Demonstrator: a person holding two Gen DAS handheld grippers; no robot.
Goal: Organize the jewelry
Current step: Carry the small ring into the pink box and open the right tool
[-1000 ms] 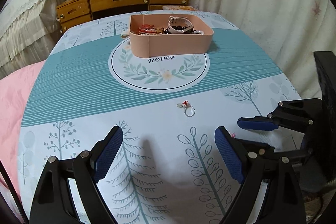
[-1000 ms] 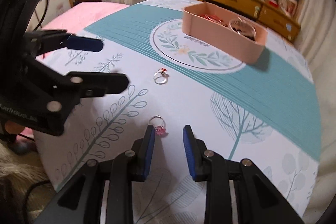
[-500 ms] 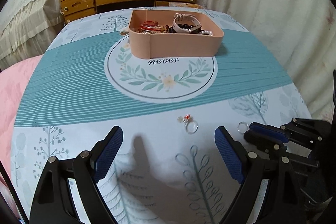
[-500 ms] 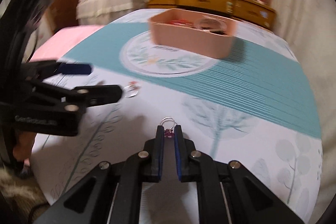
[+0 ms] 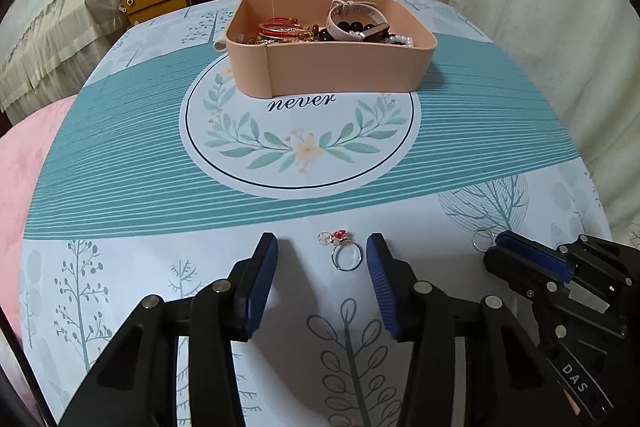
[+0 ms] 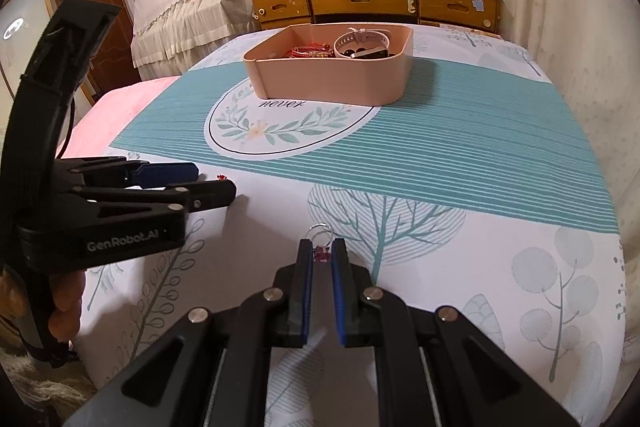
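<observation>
In the left wrist view, the left tool [image 5: 322, 253] has come down low over the counter [image 5: 120, 155]. A second ago it was higher and its two sides were wider apart. Now they stand half open, with a silver ring [image 5: 346, 257] lying flat between them. This ring has a little red bead on top. The tool is not touching it yet. The right tool [image 5: 520, 259] is off to the side, shut on a second ring [image 5: 480, 237], and only the loop sticks out. The pink box [image 5: 344, 73], far across the counter, already has bracelets and a watch in it.

In the right wrist view, the right tool [image 6: 321, 251] has closed. A second ago it was open around the ring with the pink stone [image 6: 320, 235]. Now it pinches the stone part tight and has the ring up off the counter. The left tool [image 6: 208, 183] sits low beside it.

So one ring is caught and ready to go to the pink box [image 6: 332, 83]. The other ring looks like the next one to grab.
</observation>
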